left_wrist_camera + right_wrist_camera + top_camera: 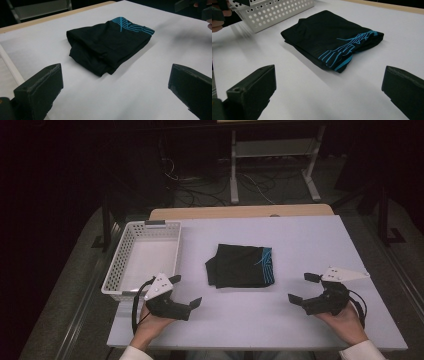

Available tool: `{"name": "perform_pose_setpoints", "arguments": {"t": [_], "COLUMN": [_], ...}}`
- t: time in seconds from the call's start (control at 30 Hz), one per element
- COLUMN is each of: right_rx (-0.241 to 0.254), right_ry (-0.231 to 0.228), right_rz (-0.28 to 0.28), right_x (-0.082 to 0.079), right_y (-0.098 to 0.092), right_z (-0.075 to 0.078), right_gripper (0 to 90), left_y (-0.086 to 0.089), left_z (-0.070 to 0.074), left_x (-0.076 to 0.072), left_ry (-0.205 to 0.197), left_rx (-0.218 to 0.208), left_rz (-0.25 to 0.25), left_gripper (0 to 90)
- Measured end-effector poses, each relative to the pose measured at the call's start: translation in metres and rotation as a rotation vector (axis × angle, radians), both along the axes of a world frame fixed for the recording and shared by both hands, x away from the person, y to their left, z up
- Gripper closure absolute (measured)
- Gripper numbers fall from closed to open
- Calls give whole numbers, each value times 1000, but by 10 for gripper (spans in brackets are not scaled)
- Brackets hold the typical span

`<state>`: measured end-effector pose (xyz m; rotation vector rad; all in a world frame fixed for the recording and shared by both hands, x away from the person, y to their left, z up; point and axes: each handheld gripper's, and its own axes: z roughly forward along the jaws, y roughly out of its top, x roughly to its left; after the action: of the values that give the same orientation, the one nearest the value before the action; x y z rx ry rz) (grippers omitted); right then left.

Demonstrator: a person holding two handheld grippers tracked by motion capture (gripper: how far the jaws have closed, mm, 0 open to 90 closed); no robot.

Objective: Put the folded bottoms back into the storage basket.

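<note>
A folded black garment (241, 266) with turquoise stripes lies flat at the middle of the white table (300, 240). The left gripper view has the garment (107, 45) ahead of the jaws, and the right gripper view has the garment (332, 41) with its stripes facing me. My left gripper (185, 291) rests low near the front left, jaws wide apart, nothing between them. My right gripper (303, 288) sits at the front right, likewise open and empty. Both point toward the garment and stay apart from it.
A white perforated basket (131, 240) stands empty at the table's left side, just behind my left gripper; the right gripper view shows the basket (274, 12) at top left. Beyond the table's wooden far edge (240, 211) are cables and a metal stand on a dark floor.
</note>
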<state>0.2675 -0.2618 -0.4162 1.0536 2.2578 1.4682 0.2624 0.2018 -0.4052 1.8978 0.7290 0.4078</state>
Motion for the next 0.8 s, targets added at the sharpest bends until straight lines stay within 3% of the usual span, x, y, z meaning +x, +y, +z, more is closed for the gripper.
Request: {"name": "perform_pose_setpoints", "arguments": {"t": [0.8], "right_rx": [-3], "right_ry": [-10], "right_rz": [-4], "right_x": [-2], "right_y": [1], "right_z": [3], "right_gripper": [0], "left_y": [-8], "left_z": [3], "left_x": [-4], "left_ry": [-1], "left_rx": [-2], "left_rz": [-3], "left_gripper": [0]}}
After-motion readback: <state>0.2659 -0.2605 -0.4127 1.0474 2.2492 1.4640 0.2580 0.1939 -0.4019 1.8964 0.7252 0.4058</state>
